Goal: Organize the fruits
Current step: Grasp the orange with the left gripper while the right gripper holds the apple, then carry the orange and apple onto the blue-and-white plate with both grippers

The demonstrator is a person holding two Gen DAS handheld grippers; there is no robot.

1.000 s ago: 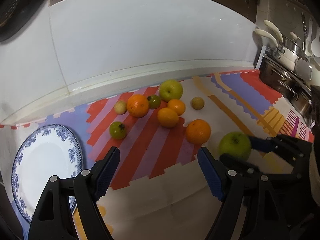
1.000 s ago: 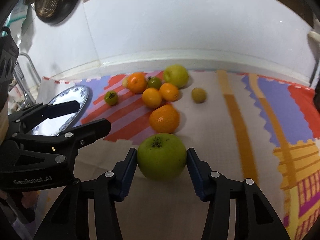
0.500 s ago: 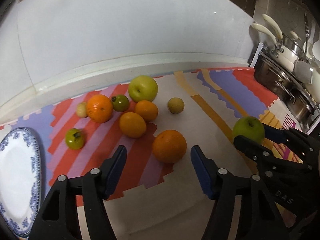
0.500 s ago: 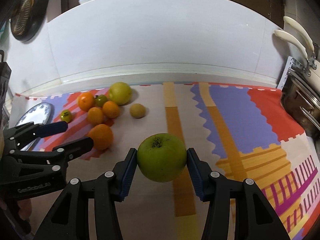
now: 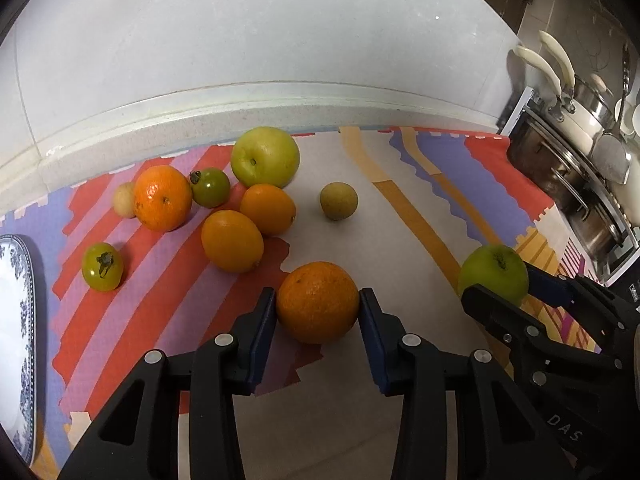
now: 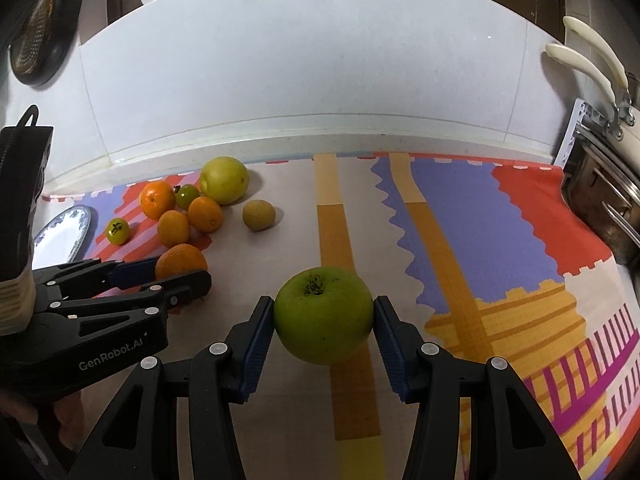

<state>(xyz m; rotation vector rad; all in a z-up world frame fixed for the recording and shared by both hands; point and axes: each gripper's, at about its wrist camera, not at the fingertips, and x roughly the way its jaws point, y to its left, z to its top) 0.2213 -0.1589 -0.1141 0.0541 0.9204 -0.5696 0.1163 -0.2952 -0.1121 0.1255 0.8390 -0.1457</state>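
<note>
On the mat, left gripper closing around orange; right gripper clamping green apple

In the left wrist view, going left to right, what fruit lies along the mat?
Small green tomato → big tangerine → yellow-green apple → small tan fruit → green apple in the right tool.

The middle of the mat on the bench is bare, so a gripper can pass there. On its left a cluster of 7 fruits blocks the way, with a plate beyond. On the right, pots stand close.
</note>
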